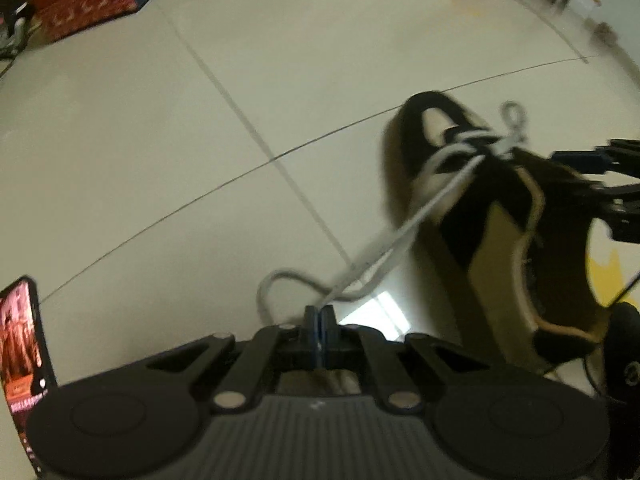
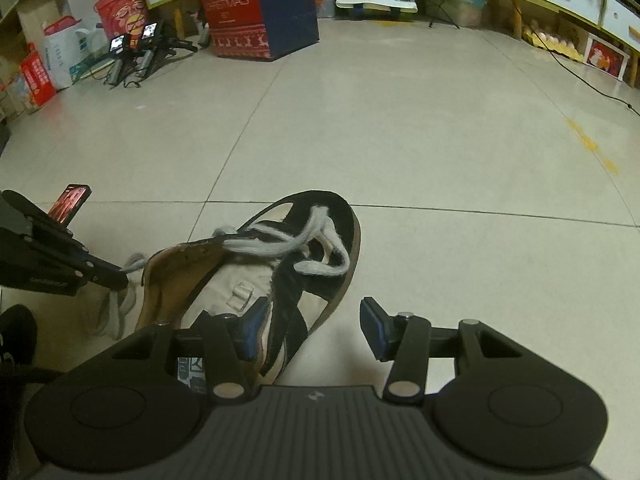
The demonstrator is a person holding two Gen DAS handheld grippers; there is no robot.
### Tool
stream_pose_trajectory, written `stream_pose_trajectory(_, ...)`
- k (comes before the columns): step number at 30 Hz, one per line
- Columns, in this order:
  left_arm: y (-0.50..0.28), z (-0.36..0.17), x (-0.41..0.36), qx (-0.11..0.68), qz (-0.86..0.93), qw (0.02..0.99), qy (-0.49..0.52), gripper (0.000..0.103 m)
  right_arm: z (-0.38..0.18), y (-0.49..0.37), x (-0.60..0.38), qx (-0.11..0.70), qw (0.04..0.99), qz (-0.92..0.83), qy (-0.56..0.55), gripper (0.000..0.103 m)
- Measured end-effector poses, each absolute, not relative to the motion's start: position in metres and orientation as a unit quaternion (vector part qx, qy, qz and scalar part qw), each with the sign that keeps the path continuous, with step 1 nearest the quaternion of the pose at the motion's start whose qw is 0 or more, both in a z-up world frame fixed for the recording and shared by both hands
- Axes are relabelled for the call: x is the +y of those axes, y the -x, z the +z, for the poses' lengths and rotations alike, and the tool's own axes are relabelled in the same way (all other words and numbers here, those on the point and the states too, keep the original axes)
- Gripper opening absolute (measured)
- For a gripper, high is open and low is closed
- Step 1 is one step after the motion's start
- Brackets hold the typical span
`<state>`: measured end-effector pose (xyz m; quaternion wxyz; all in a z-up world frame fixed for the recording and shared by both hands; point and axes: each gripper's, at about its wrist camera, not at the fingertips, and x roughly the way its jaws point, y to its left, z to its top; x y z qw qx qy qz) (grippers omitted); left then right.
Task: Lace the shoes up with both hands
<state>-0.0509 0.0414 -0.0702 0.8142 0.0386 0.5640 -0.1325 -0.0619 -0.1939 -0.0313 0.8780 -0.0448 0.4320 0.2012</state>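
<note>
A black and cream shoe (image 1: 480,208) lies on the tiled floor, toe pointing away, with a thick white lace (image 1: 404,224) threaded through its front eyelets. My left gripper (image 1: 320,314) is shut on one strand of that lace, which runs taut from the shoe to the pads, with a slack loop beside it. In the right wrist view the same shoe (image 2: 260,272) sits just ahead of my right gripper (image 2: 312,328), which stands open. Its left finger (image 2: 252,328) is over the shoe's opening and its right finger is off to the side above the floor. The lace's other end (image 2: 320,268) rests loose on the toe.
A phone (image 1: 20,352) with a lit screen stands on the floor at the left. A red and blue Christmas box (image 2: 256,12) stands farther back, with small devices and cables (image 2: 136,52) beside it. Low cabinets and clutter line the far wall. A dark cable (image 2: 580,76) crosses the floor at the right.
</note>
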Motion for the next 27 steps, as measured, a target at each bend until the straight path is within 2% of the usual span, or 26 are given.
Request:
stream_pose_trajectory(2,0.047,-0.074,0.043,0.574,-0.121,0.809,-0.036,0.002,-0.031,0.062,-0.194,0.429,0.879,0.202,0.048,0.051)
stream_pose_trajectory(5,0.043,-0.075,0.039,0.58,-0.134,0.802,-0.039,0.008,-0.03,0.062,-0.195,0.428,0.879,0.205,0.046,0.051)
stream_pose_trajectory(7,0.043,-0.072,0.036,0.572,-0.158,0.804,-0.035,0.025,-0.03,0.062,-0.195,0.429,0.878,0.207,0.045,0.051)
stream_pose_trajectory(8,0.043,-0.07,0.036,0.565,-0.17,0.807,-0.031,0.037,-0.03,0.062,-0.194,0.429,0.878,0.207,0.044,0.051)
stream_pose_trajectory(15,0.031,-0.054,0.013,0.515,-0.223,0.826,-0.057,0.042,-0.03,0.06,-0.188,0.431,0.875,0.214,0.044,0.052)
stream_pose_trajectory(20,0.017,-0.053,-0.006,0.5,-0.25,0.827,-0.064,0.041,-0.03,0.055,-0.183,0.433,0.875,0.211,0.044,0.052)
stream_pose_trajectory(22,0.016,-0.053,-0.013,0.496,-0.256,0.826,-0.074,0.029,-0.03,0.055,-0.182,0.431,0.877,0.21,0.043,0.052)
stream_pose_trajectory(23,0.017,-0.052,-0.013,0.5,-0.25,0.825,-0.078,0.008,-0.029,0.055,-0.182,0.43,0.877,0.209,0.043,0.052)
stream_pose_trajectory(24,0.019,-0.052,-0.013,0.504,-0.245,0.824,-0.081,0.003,-0.029,0.055,-0.182,0.429,0.878,0.208,0.044,0.052)
stream_pose_trajectory(27,0.023,-0.052,-0.007,0.511,-0.226,0.826,-0.077,0.002,-0.03,0.056,-0.185,0.429,0.879,0.204,0.042,0.052)
